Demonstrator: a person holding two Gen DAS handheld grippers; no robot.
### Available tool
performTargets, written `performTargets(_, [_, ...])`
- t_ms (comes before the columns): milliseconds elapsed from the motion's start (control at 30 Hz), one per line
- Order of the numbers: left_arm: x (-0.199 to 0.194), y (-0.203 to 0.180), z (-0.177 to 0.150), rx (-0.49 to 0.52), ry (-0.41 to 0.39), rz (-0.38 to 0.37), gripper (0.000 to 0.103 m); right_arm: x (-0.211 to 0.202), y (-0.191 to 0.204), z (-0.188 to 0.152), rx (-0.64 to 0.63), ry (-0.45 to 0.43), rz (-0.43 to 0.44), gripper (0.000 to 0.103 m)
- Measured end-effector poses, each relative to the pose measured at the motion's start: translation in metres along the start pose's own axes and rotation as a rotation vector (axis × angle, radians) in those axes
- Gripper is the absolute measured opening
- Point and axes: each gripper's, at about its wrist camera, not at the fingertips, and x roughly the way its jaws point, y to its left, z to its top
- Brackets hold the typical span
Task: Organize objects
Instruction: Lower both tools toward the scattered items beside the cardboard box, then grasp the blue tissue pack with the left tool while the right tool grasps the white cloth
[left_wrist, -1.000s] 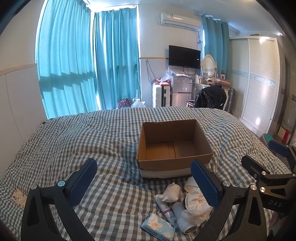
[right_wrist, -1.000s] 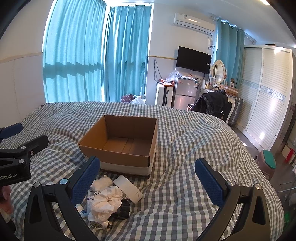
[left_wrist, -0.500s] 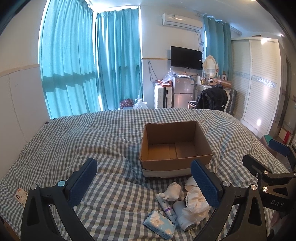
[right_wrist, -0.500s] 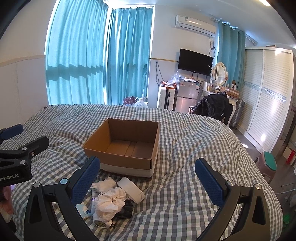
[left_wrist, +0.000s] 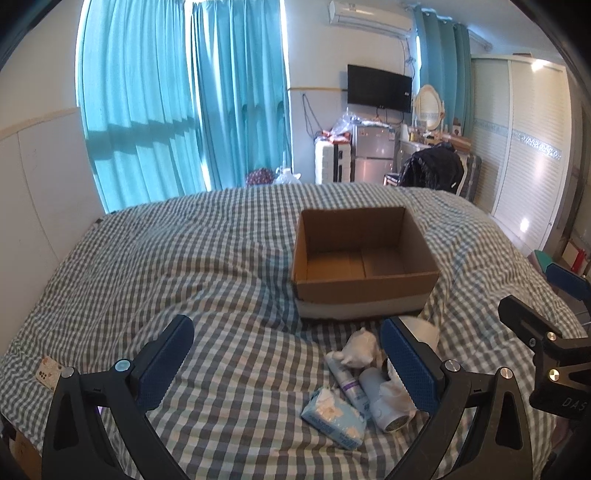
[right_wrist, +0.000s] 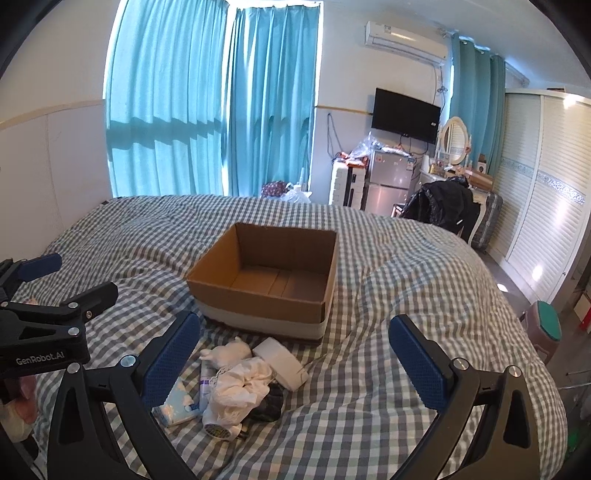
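Left wrist view: both claws, left claw (left_wrist: 282, 356) and right claw (right_wrist: 295, 356), spread apart, empty. Box (left_wrist: 364, 264) at 12 o'clock; clutter (left_wrist: 364, 380) at 5 o'clock. Risk: soft bed (left_wrist: 184, 266) yields, so items may slip.

The cardboard box (left_wrist: 364, 262) sits on the bed (left_wrist: 184, 258), the clutter pile (left_wrist: 364, 373) just before it.

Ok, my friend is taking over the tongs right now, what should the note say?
Left tongs: open, holding nothing.
Right tongs: open, holding nothing.
Cardboard box: on the checked bed cover, nothing in it.
In a heap in front of the box: tissue pack, tube, white bottle, crumpled cloth, white pad.
Done: nothing packed yet.
Left: move every item into the box.
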Motion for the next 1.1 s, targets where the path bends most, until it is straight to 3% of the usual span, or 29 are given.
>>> performTargets(133, [0.019,0.005,-0.018,0.022,0.065,0.025,0.103,0.021,0.010,-0.016,-0.029,0.071,0.021,0.101])
performTargets(333, [0.050,0.001,-0.051,0.092,0.183,0.046,0.103,0.063,0.029,-0.051,-0.068,0.215,0.089,0.090])
performTargets(500, [0.070,-0.005,-0.072,0.152,0.256,0.053,0.103,0.097,0.035,-0.072,-0.055,0.296,0.151,0.067])
performTargets(567, [0.074,-0.010,-0.077,0.178,0.270,0.039,0.103,0.109,0.037,-0.076,-0.070,0.326,0.163,0.042])
performTargets(700, [0.076,-0.022,-0.082,0.210,0.286,-0.040,0.103,0.114,0.033,-0.078,-0.063,0.336,0.200,0.023])
performTargets(833, [0.086,-0.039,-0.090,0.263,0.328,-0.065,0.103,0.104,0.026,-0.073,-0.053,0.318,0.194,0.017])
performTargets(1100, [0.116,-0.064,-0.107,0.339,0.378,-0.057,0.102,0.087,0.006,-0.068,-0.035,0.299,0.162,0.017])
